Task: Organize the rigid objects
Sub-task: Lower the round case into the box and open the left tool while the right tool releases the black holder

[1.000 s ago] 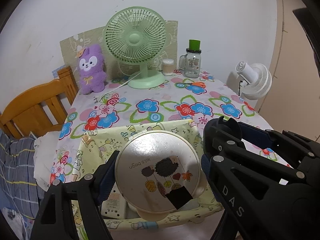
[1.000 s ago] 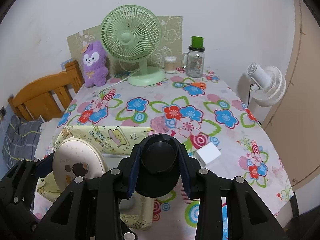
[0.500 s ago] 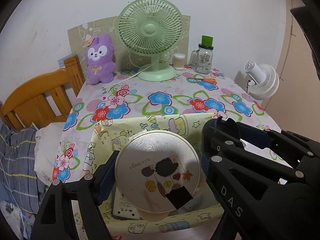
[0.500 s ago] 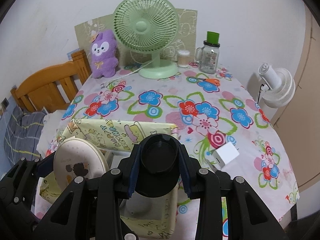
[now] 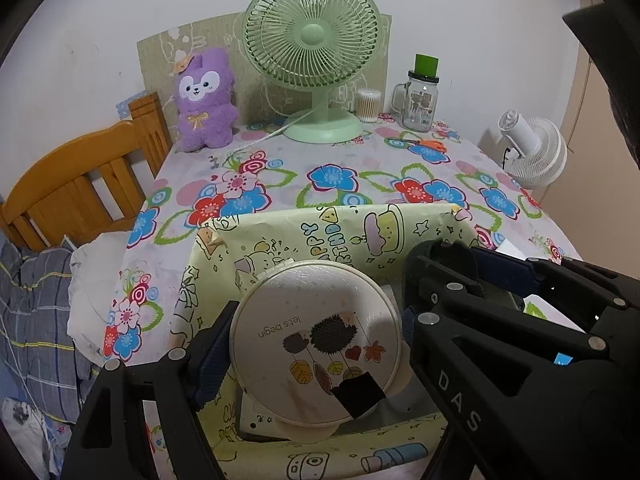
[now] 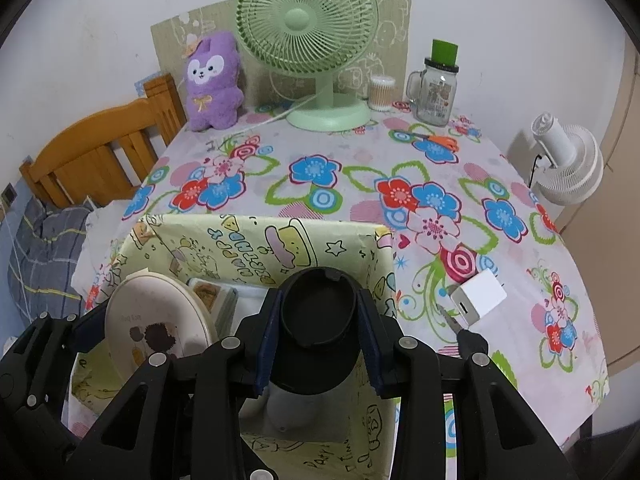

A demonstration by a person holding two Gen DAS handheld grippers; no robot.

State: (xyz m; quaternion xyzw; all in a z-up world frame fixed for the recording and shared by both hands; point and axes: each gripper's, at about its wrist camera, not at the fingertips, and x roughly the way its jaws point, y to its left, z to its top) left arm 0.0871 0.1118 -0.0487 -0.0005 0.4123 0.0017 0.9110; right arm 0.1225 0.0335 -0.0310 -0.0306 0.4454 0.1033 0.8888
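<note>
Here, left gripper [image 5: 316,344] clamped on a round cream tin [image 5: 314,346] over the yellow cartoon box [image 6: 256,240], right gripper [image 6: 318,326] gripping a black cup [image 6: 318,308], jaws just opening, above the same box, white charger [image 6: 478,296] on the floral tablecloth [image 6: 360,176] just beside.

A round cream-coloured plastic case [image 5: 316,344] printed with "let's begin" and small hedgehog and leaf drawings, a black square patch near its rim, sits tilted between the left gripper's fingers [image 5: 208,354], its flat face up. A black cylindrical plastic cup-shaped object [image 6: 318,330] with an open round mouth stands tilted between the right gripper's blue pads [image 6: 269,338]. Both hang over the open pale-yellow cartoon-printed paper box [image 6: 280,244], just ahead of and below the fingertips.
</note>
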